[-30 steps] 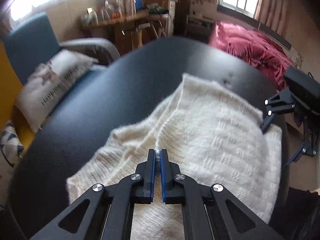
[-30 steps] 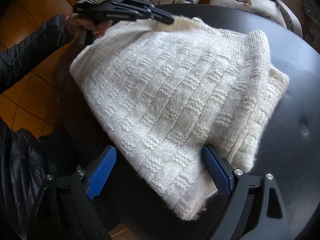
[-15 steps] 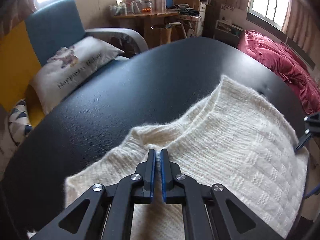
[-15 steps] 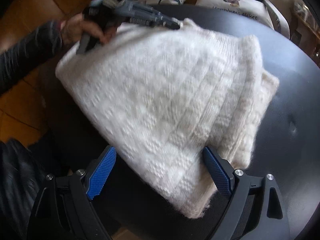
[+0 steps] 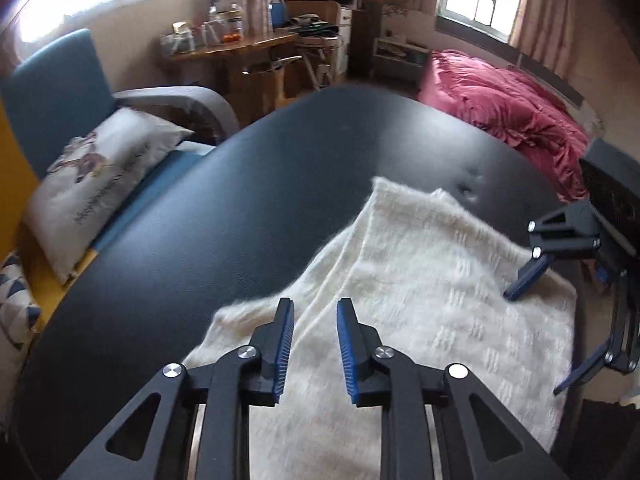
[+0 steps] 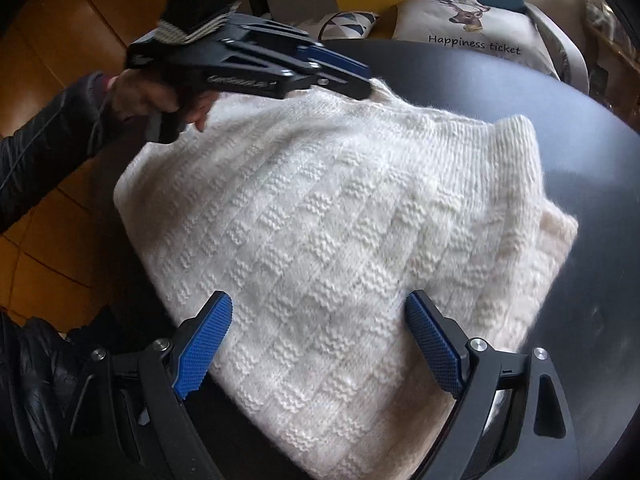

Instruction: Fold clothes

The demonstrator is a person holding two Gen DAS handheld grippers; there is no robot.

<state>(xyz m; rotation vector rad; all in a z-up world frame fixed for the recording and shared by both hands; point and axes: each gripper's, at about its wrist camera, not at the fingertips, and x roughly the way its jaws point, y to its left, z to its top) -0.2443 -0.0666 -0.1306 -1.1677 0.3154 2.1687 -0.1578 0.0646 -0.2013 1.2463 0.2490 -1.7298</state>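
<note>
A cream knitted sweater point(image 6: 340, 232) lies folded on the black round table point(image 6: 592, 184); its ribbed edge runs along the far side. In the left wrist view the sweater point(image 5: 420, 304) fills the lower right, and my left gripper point(image 5: 314, 304) hangs open just above its folded edge, holding nothing. My right gripper point(image 6: 320, 308) stands wide open over the sweater's near corner, with the fabric between its blue pads but not clamped. The right gripper point(image 5: 560, 320) also shows at the sweater's right edge, and the left gripper point(image 6: 360, 80) at its far corner.
A person's hand and dark sleeve point(image 6: 48, 140) hold the left gripper. Beyond the table point(image 5: 240, 208) stand a blue armchair with a printed pillow point(image 5: 100, 176), a cluttered wooden desk point(image 5: 224, 48) and a red quilt point(image 5: 504, 120). Wooden floor point(image 6: 48, 60) lies left.
My left gripper was shut on the sweater's edge; it has let go and now stands open, and the fold lies flat. The right gripper has stayed open.
</note>
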